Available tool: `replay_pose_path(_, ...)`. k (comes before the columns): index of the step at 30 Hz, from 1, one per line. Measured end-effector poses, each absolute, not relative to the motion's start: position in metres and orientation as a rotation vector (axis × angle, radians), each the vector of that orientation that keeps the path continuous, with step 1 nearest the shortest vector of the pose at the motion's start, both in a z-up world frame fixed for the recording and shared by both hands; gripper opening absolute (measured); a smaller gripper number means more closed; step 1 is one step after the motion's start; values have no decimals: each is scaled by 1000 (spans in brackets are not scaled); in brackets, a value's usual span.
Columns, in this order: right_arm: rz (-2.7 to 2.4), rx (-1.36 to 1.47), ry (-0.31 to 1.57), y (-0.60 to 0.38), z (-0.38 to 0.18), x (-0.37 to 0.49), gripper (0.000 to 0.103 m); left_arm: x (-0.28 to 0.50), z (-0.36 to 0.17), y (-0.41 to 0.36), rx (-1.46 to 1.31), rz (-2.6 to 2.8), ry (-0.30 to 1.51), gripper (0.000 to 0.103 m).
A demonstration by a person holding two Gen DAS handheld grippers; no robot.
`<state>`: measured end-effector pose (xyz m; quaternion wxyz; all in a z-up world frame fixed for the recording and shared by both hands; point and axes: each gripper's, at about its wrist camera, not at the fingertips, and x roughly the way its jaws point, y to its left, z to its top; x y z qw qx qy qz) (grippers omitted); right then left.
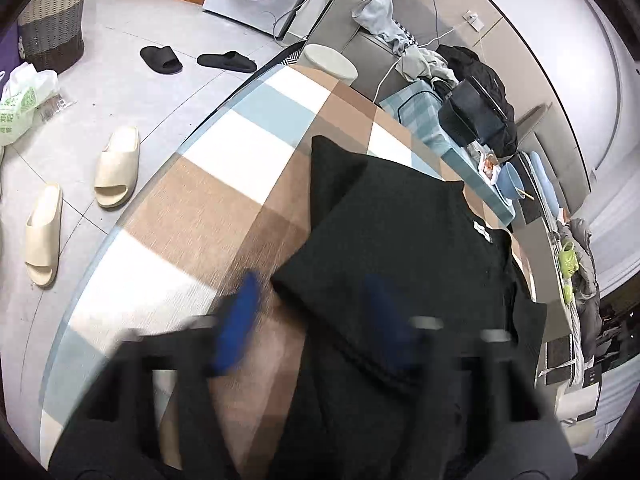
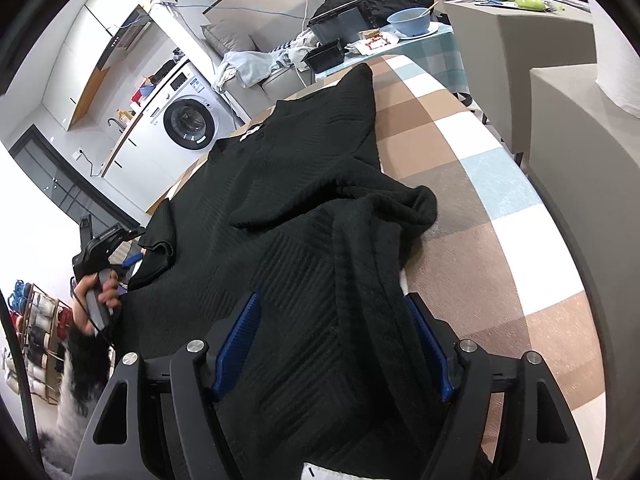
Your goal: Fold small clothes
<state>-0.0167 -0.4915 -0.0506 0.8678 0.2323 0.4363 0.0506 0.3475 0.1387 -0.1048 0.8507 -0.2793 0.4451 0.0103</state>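
A black knit sweater [image 1: 400, 240] lies partly folded on the checked tablecloth [image 1: 200, 208]. My left gripper [image 1: 310, 320] is blurred and hovers low over the sweater's near folded corner, jaws apart, one blue pad [image 1: 236, 320] over bare cloth and the other over the knit. In the right wrist view the sweater [image 2: 280, 184] stretches away with a sleeve folded across it. My right gripper [image 2: 332, 340] stands wide, and a thick band of the sweater's hem runs between its blue pads [image 2: 236, 344]. A hand [image 2: 96, 296] holds the left gripper's handle at the sweater's left edge.
The table's curved edge [image 1: 132, 216] drops to a tiled floor with cream slippers [image 1: 118, 168], black slippers [image 1: 160, 58] and a woven basket [image 1: 52, 20]. A round stool [image 1: 328, 60] and a cluttered side table with a blue bowl [image 2: 408, 20] stand beyond the far end.
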Motion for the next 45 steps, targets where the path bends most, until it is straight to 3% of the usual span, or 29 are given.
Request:
replay_pose_path(1, 99, 491, 915, -493, -52, -17, 74, 348, -101, 137, -569, 9, 920, 10)
replay_pose_path(2, 93, 497, 915, -495, -52, -17, 74, 348, -95, 132, -557, 1, 878, 5)
replay_pose_path(9, 87, 499, 918, -494, -54, -17, 74, 355, -41, 71, -539, -226, 791, 6)
replay_pose_path(10, 90, 501, 919, -493, -53, -16, 74, 357, -35, 58, -510, -260, 797, 8)
replay_pose_path(12, 91, 495, 913, -492, -51, -16, 74, 361, -26, 33, -468, -344, 812, 26)
replay_pose_path(13, 88, 488, 909, -492, -51, -16, 74, 361, -23, 23, -455, -361, 813, 48)
replay_pose_path(14, 77, 480, 908, -492, -50, -16, 74, 358, -20, 15, -435, -373, 800, 62)
replay_pose_path(16, 56, 462, 905, -493, -49, -18, 74, 339, -10, 5, -366, -370, 746, 73)
replay_pose_path(23, 42, 442, 889, -507, -41, -30, 74, 245, 5, 20, -143, -263, 695, 81)
replay_pose_path(32, 96, 381, 896, -524, -26, -44, 74, 123, -34, 112, -288, -40, 740, 84)
replay_pose_path(45, 144, 400, 926, -516, -41, -57, 74, 91, -95, 137, -384, -24, 930, 84)
